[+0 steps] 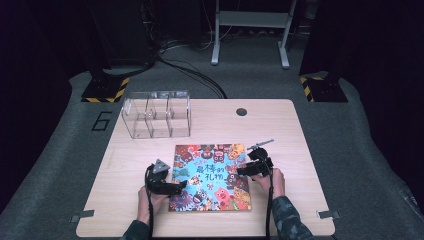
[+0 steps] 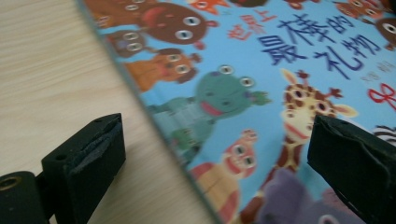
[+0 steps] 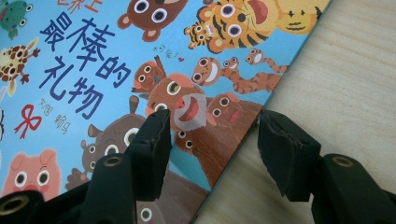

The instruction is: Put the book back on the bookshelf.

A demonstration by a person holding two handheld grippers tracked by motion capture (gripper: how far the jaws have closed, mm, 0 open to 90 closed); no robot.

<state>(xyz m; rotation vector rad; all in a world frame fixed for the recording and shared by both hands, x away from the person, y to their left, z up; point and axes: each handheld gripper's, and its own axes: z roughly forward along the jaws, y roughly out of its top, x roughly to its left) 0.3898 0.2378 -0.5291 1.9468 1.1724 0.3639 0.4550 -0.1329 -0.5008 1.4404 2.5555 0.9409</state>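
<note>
High view: picture book [image 1: 210, 177] lies between left tongs [image 1: 181, 186] and right tongs [image 1: 241, 170], both released.

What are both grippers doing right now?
Left gripper: open, straddling the colourful animal picture book's left edge.
Right gripper: open, straddling its right edge.

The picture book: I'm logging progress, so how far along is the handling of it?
Done: both tools are at the picture book. In hand: the left tool straddles its left edge with jaws wide; the right tool straddles its right edge, not pressing. Left: the book lies closed and flat on the table, ungripped.
</note>
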